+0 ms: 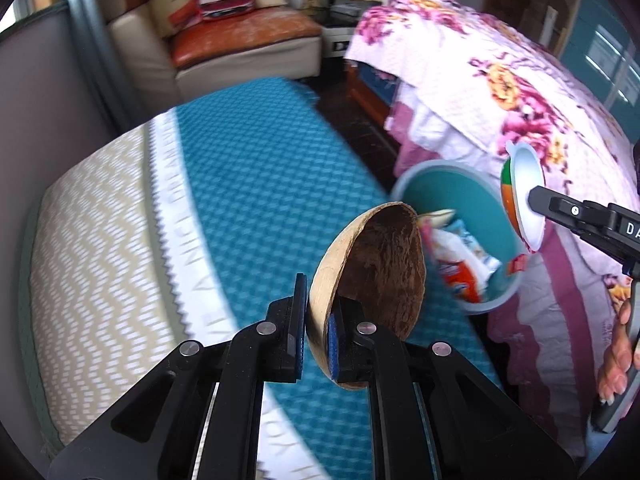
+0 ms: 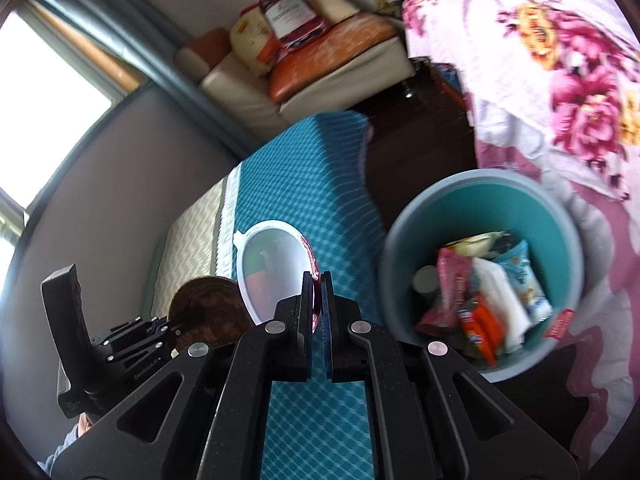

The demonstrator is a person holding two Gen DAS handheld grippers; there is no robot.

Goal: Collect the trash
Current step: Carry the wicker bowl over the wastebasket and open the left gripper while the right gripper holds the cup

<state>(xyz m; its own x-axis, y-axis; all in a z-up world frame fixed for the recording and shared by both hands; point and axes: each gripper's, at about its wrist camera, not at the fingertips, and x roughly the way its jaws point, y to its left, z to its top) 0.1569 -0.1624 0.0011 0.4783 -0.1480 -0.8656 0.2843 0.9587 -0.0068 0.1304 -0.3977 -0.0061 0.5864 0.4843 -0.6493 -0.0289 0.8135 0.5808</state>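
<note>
Both tongs, left (image 1: pixel 318 330) and right (image 2: pixel 317 312), clamped.

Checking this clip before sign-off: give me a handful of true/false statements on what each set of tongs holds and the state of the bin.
1. The left tongs are clamped on the rim of a coconut shell half. True.
2. The right tongs are open and hold nothing. False: they are shut on the rim of a white plastic cup.
3. The teal trash bin already holds wrappers. True.
4. The coconut shell half already lies inside the bin. False: it is held in the air, above the blue mat.
5. The bin stands on the sofa. False: it stands low beside the floral bedspread.
</note>
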